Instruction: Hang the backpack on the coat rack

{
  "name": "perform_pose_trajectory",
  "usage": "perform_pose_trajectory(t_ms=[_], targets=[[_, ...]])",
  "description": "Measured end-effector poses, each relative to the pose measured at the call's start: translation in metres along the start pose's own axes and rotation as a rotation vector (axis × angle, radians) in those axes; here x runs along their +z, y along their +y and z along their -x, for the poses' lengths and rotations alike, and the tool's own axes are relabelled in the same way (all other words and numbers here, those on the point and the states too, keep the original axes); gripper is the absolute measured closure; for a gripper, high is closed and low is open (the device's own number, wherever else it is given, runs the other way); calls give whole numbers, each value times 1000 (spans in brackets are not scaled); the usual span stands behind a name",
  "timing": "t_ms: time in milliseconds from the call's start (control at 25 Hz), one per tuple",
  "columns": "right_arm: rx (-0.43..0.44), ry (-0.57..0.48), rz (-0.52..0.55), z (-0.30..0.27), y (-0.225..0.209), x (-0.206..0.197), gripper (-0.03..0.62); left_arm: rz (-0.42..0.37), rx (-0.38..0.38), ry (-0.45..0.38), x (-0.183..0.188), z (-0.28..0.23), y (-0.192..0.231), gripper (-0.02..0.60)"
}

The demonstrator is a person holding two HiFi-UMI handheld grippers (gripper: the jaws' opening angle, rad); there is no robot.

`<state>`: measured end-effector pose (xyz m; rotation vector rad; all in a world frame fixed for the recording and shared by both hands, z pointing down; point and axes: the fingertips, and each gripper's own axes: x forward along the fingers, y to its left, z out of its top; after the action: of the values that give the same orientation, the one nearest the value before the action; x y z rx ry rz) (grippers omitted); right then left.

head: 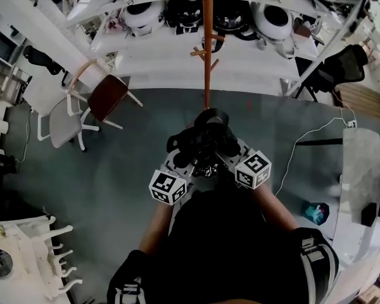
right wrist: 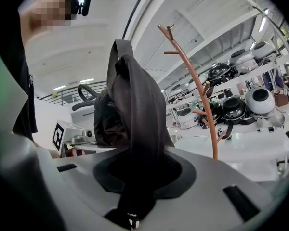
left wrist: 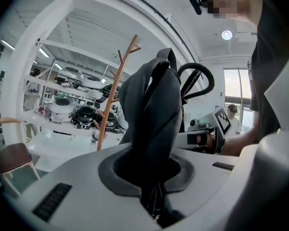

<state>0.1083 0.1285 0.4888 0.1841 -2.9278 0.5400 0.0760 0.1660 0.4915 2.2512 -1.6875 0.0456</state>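
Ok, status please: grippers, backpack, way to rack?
Left gripper, right gripper both shut on backpack. Backpack held up, coat rack ahead, not hung. Nothing seen between.

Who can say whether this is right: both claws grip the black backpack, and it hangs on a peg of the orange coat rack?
One part is wrong. Both the left claw and the right claw grip the black backpack, but it hangs on no peg. The left gripper view shows the orange coat rack standing apart behind it, its visible pegs bare.
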Motion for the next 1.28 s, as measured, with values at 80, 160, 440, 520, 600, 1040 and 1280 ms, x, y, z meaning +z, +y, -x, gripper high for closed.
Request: perform_pose_trajectory(t_ms=[80,160,440,520,600,1040,1280], targets=[[6,5,-1,-1,-8,2,480,5,11,0,2,-7,2,512],[20,12,-2,-2,-15,5,480,10,24,-3,5,-14,4,514],[73,31,3,0,-38,15,480,25,80,-13,12,-38,4,513],[86,39,8,1,-46,17,480,32,93,-17,13,-46,5,514],[97,43,10,3,-55,20,480,36,99,-21,14,-55,4,514],[171,72,23,14,-107,34,480,52,154,-26,23,-109,-2,514],[197,84,28,22,-131,40,480,55,175,-27,25,-135,-6,514]])
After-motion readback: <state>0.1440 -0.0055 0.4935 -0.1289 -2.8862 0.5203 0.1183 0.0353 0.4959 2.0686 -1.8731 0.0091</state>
